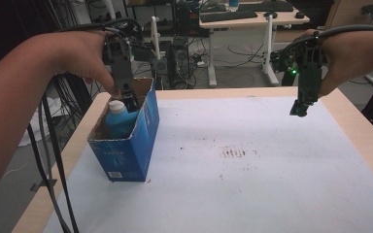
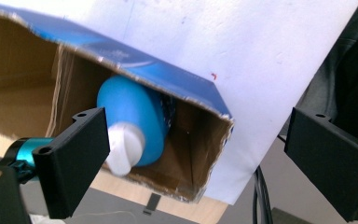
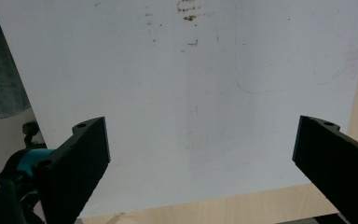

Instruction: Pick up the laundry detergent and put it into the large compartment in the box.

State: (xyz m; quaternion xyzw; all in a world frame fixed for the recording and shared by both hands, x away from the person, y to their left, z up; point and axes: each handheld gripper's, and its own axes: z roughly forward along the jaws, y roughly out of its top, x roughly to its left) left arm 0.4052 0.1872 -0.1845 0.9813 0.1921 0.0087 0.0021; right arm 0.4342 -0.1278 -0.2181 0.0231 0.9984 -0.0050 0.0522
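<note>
A: What sits on the tabletop (image 1: 359, 141)?

B: A white sheet (image 1: 252, 184) covers most of the wooden top, and a blue cardboard box (image 1: 131, 150) with its top torn open stands at the left edge of that sheet. Inside it is a blue bottle (image 1: 119, 121) with a white cap (image 1: 117, 106), leaning against the box's near wall.

A: Any writing to read on the box?

B: There is pale print on the front face and a white patch low on it, but it is too blurred to make out. The bottle shows no label I can read.

A: And the left tool (image 1: 128, 99)?

B: It reaches down into the open top of the box, right beside the bottle's cap. In the left gripper view its jaws stand wide apart, released, with the bottle (image 2: 130, 116) and cap (image 2: 123, 149) lying in the box (image 2: 168, 79) beyond the left-hand jaw; nothing is between them.

A: The right tool (image 1: 300, 108)?

B: Held in the air above the far right part of the sheet, well apart from the box, pointing down. Its own view shows the jaws spread wide, released, over the bare sheet (image 3: 191, 116), which carries some brown specks and a faint pencilled curve.

A: Anything behind?

B: A desk with keyboards (image 1: 252, 12) and tangled cables on the floor.
</note>
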